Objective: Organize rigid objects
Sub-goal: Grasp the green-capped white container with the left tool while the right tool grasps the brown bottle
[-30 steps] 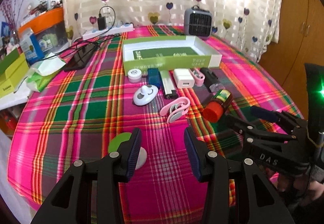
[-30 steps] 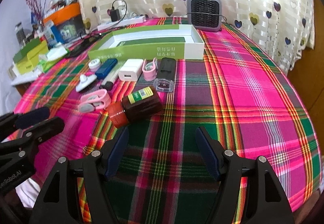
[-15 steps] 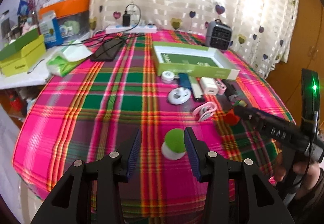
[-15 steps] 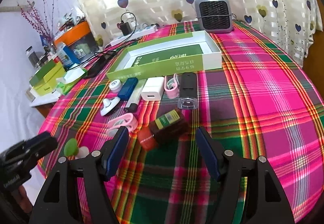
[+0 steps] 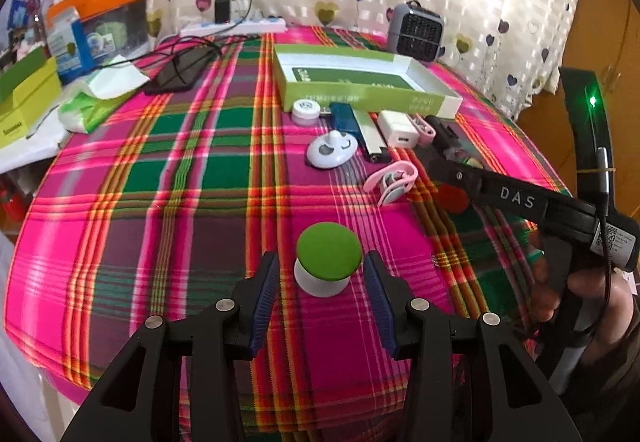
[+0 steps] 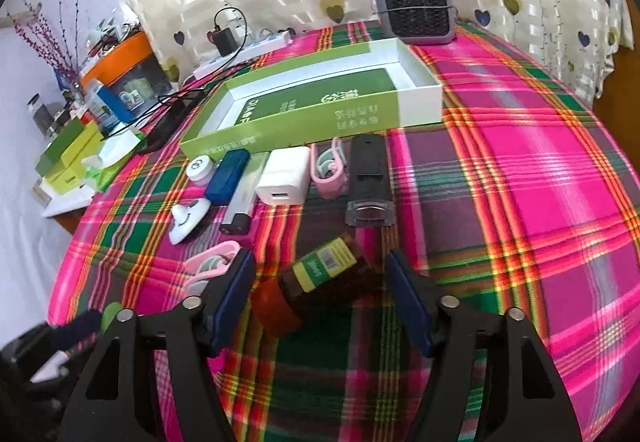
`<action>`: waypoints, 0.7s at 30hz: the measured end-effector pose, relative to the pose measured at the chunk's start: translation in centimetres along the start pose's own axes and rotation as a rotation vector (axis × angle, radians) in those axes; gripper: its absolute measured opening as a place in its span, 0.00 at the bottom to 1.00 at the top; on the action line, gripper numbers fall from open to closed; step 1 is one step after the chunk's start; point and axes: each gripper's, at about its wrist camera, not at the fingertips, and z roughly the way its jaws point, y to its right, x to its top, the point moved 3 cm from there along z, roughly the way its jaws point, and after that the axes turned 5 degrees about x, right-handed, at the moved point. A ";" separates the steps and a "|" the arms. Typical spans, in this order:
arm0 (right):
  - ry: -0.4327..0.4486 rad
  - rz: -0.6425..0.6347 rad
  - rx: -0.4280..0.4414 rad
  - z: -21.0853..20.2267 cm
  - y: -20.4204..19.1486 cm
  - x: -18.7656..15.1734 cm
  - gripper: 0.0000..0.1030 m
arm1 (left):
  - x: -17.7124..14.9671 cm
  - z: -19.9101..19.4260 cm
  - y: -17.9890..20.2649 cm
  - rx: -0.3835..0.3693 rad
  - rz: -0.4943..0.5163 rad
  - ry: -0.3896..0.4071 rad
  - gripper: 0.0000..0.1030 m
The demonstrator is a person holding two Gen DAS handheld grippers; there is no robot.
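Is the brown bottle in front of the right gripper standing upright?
No. The brown bottle lies on its side on the plaid cloth, red cap toward the camera, between the open right gripper fingers.

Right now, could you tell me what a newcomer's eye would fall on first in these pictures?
Probably the loud pink-and-green plaid tablecloth that fills both views. Next, the green-capped white knob standing between the open fingers of the left claw, and the brown bottle with a red cap lying on its side between the open fingers of the right claw. Behind them, a row of small gadgets lines the front of the open green box.
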 end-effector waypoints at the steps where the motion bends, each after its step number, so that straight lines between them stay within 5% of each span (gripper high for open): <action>1: 0.002 -0.008 -0.005 0.1 -0.1 0.1 0.60 | 0.0 0.1 0.0 -0.001 -0.001 -0.001 0.41; 6: -0.007 -0.029 -0.003 0.7 -0.6 0.4 0.51 | 0.1 0.5 -0.2 -0.003 -0.010 -0.011 0.41; 21: 0.000 -0.107 -0.050 0.3 -1.3 -0.2 0.51 | 0.9 2.4 0.0 0.033 -0.014 -0.012 0.41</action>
